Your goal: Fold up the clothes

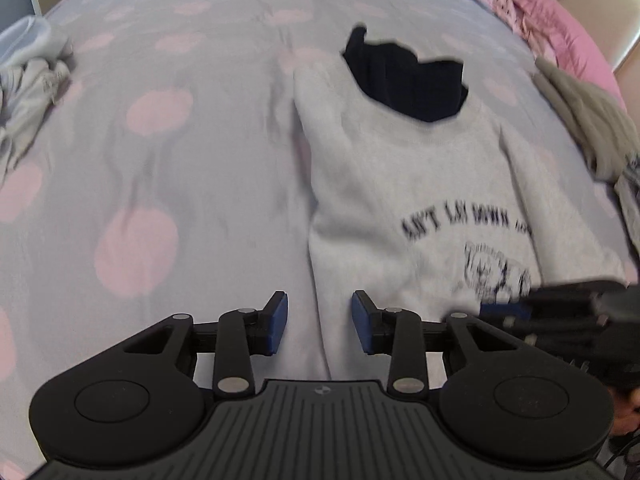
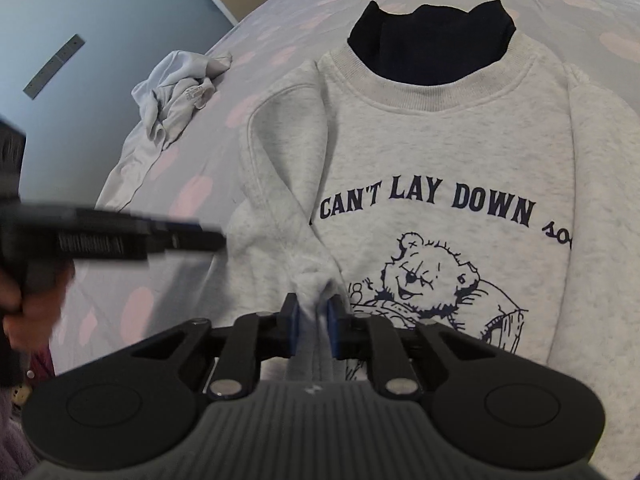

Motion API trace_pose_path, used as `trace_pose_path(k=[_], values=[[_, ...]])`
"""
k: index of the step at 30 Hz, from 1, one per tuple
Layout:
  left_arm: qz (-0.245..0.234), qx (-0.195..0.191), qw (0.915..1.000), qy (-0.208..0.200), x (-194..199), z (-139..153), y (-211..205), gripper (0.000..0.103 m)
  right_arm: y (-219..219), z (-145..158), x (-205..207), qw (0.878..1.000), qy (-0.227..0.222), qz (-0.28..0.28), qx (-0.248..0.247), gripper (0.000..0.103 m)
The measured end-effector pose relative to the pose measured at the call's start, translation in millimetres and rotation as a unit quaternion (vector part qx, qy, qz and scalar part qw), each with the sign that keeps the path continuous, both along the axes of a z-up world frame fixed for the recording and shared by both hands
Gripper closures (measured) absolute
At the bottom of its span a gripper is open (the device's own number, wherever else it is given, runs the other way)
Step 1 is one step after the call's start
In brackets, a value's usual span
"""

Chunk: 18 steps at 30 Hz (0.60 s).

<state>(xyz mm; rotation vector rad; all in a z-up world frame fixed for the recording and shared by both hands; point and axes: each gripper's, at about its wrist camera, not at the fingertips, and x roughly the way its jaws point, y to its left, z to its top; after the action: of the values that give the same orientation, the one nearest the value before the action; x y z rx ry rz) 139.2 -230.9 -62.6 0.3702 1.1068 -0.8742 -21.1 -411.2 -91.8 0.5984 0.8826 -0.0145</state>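
The right gripper (image 2: 311, 314) pinches the sweatshirt (image 2: 440, 152) sleeve, likely to fold it inward, while the left gripper (image 1: 319, 322) hangs spread and empty beside it.

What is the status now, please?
Right gripper shut on sweatshirt cuff. Left gripper open, empty. Dark garment lying under collar.

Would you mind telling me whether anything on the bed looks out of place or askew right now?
Yes: a dark garment pokes out of the neck of the grey sweatshirt, so they lie layered. The sweatshirt's sleeve is folded inward and bunched where the right gripper pinches it. A pale garment lies crumpled beside it.
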Motion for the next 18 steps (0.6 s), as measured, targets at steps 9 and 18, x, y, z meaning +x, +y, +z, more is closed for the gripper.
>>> trace_pose_path(k=[9,18], values=[[0.003,0.058,0.997,-0.052,19.6,18.1,-70.2,0.056,9.9,12.2,11.3,0.998,0.036,0.026,-0.048,0.084],[0.058,0.129,0.9899,0.008,67.9,-31.2,-115.3,0.092,11.6,10.8,14.2,0.997,0.043,0.034,-0.056,0.08]])
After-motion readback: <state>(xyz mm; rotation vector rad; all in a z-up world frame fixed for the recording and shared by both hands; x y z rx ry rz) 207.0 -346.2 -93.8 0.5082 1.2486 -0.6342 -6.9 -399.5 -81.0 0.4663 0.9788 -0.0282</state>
